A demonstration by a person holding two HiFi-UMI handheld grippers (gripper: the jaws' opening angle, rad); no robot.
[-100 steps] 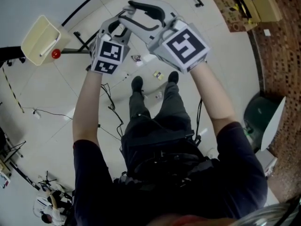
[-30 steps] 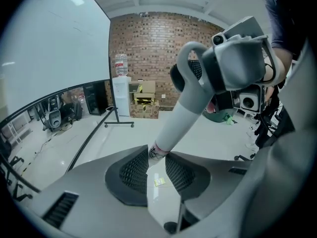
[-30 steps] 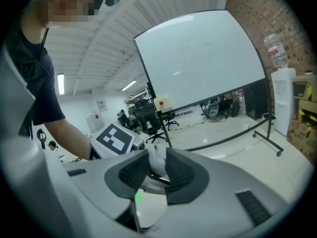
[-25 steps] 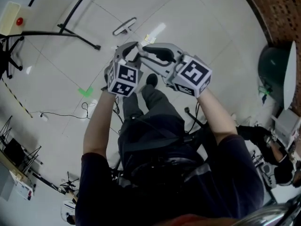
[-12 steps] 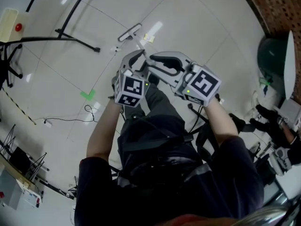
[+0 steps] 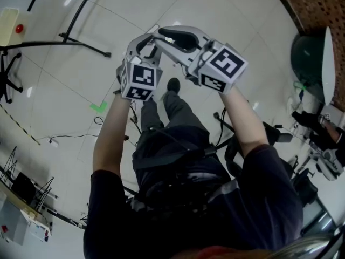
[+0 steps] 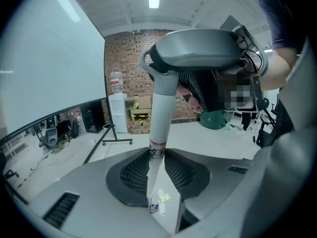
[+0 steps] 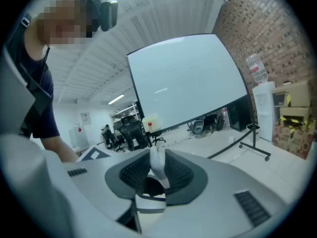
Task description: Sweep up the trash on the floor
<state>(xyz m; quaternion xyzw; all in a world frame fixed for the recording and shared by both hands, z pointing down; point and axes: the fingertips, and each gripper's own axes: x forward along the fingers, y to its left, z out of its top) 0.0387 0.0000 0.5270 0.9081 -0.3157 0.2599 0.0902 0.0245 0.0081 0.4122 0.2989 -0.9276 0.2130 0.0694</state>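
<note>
Both grippers hold one white broom handle (image 7: 161, 114) in front of the person. In the left gripper view it rises between the pads of my left gripper (image 7: 156, 156), which is shut on it just below a red ring. Above it, my right gripper (image 7: 198, 48) clamps the same handle. In the right gripper view the handle's rounded top (image 8: 157, 166) sits between the pads of my right gripper (image 8: 156, 171); its jaws have just been closing on it. Below the left jaws, a yellow scrap (image 7: 164, 197) and a small wrapper (image 7: 153, 208) lie on the floor. From the head view, my left gripper (image 6: 144, 43) and right gripper (image 6: 173, 36) are held close together.
The person's shoe (image 6: 173, 84) is just below the grippers. A whiteboard stand's black legs (image 6: 81, 42) cross the floor at upper left. A green tape mark (image 6: 98, 107) and cables (image 6: 70, 136) lie to the left. A green bin (image 6: 310, 55) stands at right by the brick wall (image 6: 318, 7).
Both grippers have risen together with the handle and sit higher in the head view than half a second ago. Four seconds ago scraps lay right at the shoes.
</note>
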